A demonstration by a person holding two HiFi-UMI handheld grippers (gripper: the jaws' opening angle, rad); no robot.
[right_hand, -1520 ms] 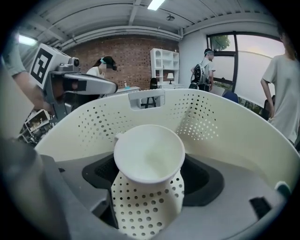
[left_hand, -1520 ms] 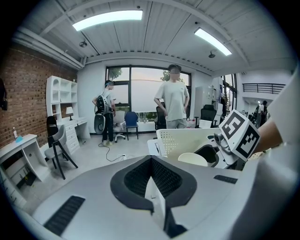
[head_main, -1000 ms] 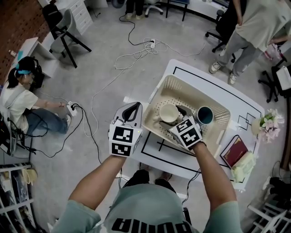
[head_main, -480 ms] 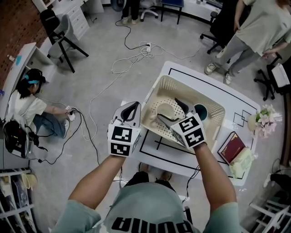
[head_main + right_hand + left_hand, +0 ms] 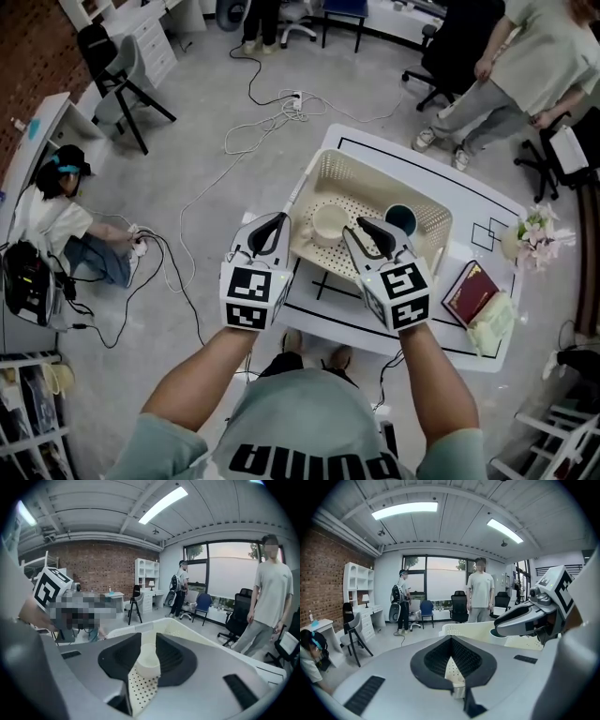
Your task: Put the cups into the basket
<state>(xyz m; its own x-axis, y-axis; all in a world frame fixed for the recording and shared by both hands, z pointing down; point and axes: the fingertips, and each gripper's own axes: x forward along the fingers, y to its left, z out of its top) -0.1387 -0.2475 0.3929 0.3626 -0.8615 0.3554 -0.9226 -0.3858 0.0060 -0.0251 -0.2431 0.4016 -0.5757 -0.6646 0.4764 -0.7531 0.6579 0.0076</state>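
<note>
Left gripper (image 5: pixel 277 221) held forward, jaws together, right gripper (image 5: pixel 355 228) alongside, jaws closing with nothing between them

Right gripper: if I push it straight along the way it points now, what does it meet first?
Most likely the cream cup in the basket, which shows dead ahead through the gap. The right gripper has its jaws closing with nothing between them. Depth is hard to judge, so the cup's distance is unclear.

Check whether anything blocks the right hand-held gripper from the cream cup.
Nothing visible does: the cream cup stands straight ahead of the right hand-held gripper, whose closing jaws do not touch it.
</note>
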